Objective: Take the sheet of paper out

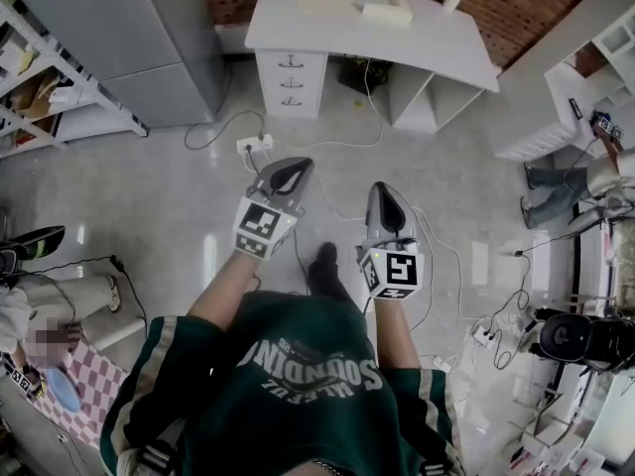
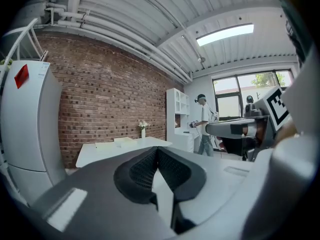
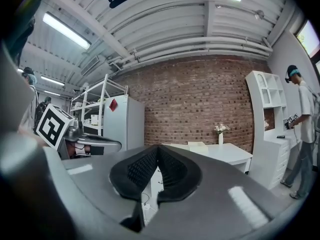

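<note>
Left claw [image 1: 293,172] and right claw [image 1: 382,198], both closed and empty, face the worktop [image 1: 427,43] at twelve o'clock. The floor power strip [image 1: 255,146] at eleven may trip the approach.

I make out a dark green jersey [image 1: 308,385] with white block lettering across the chest and cream stripes banding its short sleeves [image 1: 134,405]. One black shoe [image 1: 322,266] shows. The left hand-held gripper [image 1: 296,167] and right hand-held gripper [image 1: 380,189] are pale grey shells, each with a white marker cube [image 1: 260,228] and black ribbed pads [image 2: 141,169].
</note>
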`<state>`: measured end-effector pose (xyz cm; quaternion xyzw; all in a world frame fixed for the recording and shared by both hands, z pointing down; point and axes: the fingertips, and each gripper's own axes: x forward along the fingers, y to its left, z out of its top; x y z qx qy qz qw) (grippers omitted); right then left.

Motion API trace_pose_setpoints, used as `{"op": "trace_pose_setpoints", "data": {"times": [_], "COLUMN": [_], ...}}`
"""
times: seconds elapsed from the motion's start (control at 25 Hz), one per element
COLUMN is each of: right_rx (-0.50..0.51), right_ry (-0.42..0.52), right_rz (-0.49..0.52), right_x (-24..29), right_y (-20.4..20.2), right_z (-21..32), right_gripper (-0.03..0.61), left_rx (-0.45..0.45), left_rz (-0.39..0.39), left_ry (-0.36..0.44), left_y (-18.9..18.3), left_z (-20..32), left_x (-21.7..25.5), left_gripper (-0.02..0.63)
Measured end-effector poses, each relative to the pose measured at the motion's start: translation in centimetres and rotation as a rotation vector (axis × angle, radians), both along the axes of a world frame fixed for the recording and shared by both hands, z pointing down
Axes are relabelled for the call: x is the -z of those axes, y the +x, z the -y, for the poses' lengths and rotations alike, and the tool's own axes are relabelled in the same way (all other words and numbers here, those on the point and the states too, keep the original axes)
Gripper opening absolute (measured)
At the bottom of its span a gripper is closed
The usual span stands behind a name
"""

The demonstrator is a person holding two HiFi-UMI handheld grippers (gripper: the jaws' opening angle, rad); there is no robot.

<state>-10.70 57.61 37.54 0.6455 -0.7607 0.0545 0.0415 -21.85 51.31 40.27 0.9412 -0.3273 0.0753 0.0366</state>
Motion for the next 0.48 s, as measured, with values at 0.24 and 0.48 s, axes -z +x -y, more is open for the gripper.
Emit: {"op": "trace_pose_setpoints", "data": {"times": [0.24,0.48], "right_rx": [0.029,0.052], "right_ry": [-0.004,-0.013], "right_rz": [0.008,0.025], "right_x": [0.5,-0.1], "right_y": [3.5,7.0], "right_z": [5.1,8.6], "right_gripper": [0.000,0.000], "left_rx": [0.027,0.051], "left_rz": [0.002,0.016], "left_ry": [-0.007,-0.012], "left_y": [3.5,6.7], "left_z": [4.8,8.1], "left_x": [0.2,-0.5], "left_gripper": [0.011,0.011]}}
